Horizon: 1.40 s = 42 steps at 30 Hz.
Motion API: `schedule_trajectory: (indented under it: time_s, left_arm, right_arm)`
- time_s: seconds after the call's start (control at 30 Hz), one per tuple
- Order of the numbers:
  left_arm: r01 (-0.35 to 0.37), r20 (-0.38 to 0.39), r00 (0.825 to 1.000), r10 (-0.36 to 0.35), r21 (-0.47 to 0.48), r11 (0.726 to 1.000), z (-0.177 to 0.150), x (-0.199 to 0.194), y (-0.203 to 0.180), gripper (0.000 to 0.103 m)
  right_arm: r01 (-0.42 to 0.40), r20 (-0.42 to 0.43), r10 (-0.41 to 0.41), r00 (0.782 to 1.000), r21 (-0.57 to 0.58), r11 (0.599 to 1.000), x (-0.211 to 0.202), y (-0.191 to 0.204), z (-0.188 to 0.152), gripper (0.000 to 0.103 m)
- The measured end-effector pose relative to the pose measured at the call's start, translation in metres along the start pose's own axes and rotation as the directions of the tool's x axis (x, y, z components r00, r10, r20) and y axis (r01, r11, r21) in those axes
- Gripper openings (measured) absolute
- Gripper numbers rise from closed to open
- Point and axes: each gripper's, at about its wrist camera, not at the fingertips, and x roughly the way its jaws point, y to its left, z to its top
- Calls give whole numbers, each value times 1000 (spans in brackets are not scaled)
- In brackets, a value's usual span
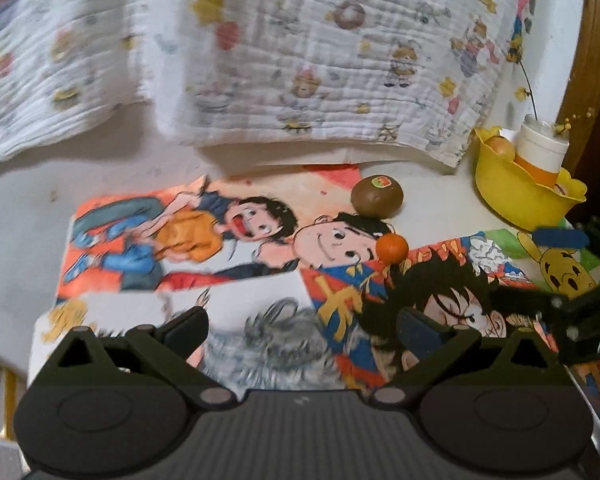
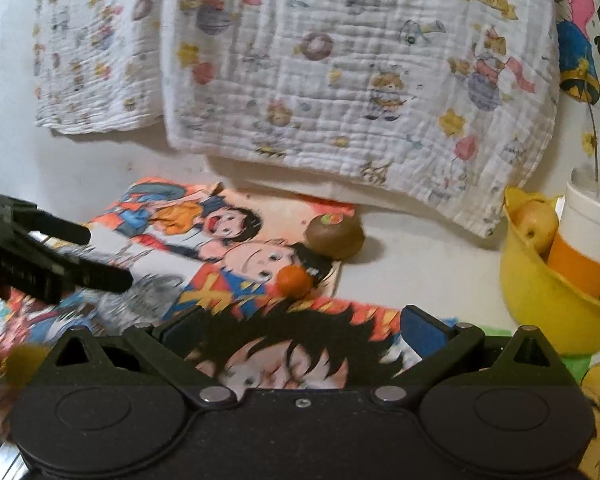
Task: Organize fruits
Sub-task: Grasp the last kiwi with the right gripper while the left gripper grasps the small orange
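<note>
A brown kiwi [image 1: 376, 197] [image 2: 334, 236] with a sticker lies on the table at the edge of cartoon posters. Just in front of it sits a small orange fruit [image 1: 392, 247] [image 2: 295, 281]. A yellow bowl [image 1: 512, 200] [image 2: 536, 300] at the right holds a yellowish apple [image 1: 500, 147] [image 2: 538, 222]. My left gripper [image 1: 302, 326] [image 2: 96, 256] is open and empty, short of the orange fruit and to its left. My right gripper [image 2: 298, 328] [image 1: 540, 268] is also open and empty, with the orange fruit straight ahead of it.
A white and orange cup [image 1: 542, 152] [image 2: 588, 240] with a dried stem stands in the bowl. A printed white cloth [image 1: 300, 60] [image 2: 320, 80] hangs down behind the fruits. Cartoon posters [image 1: 188, 240] [image 2: 220, 248] cover the white table.
</note>
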Motion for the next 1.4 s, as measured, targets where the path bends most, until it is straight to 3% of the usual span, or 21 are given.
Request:
schedule_trajectory:
  time_s: [0.2, 0.37, 0.63, 0.83, 1.03, 1.13, 1.3, 1.4]
  left_arm:
    - [68, -22, 998, -66, 60, 996, 15, 37, -12, 103]
    - [114, -55, 992, -110, 88, 990, 27, 67, -25, 102]
    - [145, -54, 989, -141, 78, 986, 38, 98, -34, 101]
    - [160, -52, 986, -157, 62, 985, 42, 113, -41, 89]
    - [164, -65, 985, -160, 50, 985, 41, 124, -47, 70]
    - [160, -70, 985, -157, 42, 986, 42, 129, -48, 61]
    - [186, -74, 980, -184, 17, 982, 42, 136, -49, 36]
    - [178, -66, 982, -175, 31, 984, 41, 135, -51, 36]
  right_arm:
    - [18, -29, -17, 999, 54, 998, 35, -27, 33, 102]
    - [-9, -87, 21, 996, 139, 990, 72, -44, 54, 102]
    - [-5, -161, 43, 986, 226, 974, 127, -57, 77, 87]
    - [-2, -197, 52, 979, 248, 969, 155, -58, 83, 74]
    - [-13, -241, 80, 967, 268, 963, 176, -55, 78, 65]
    - [-12, -248, 80, 965, 265, 964, 181, -53, 77, 65]
    - [-16, -239, 81, 968, 261, 965, 180, -53, 77, 64]
    - [-14, -221, 78, 972, 274, 962, 178, -55, 74, 64]
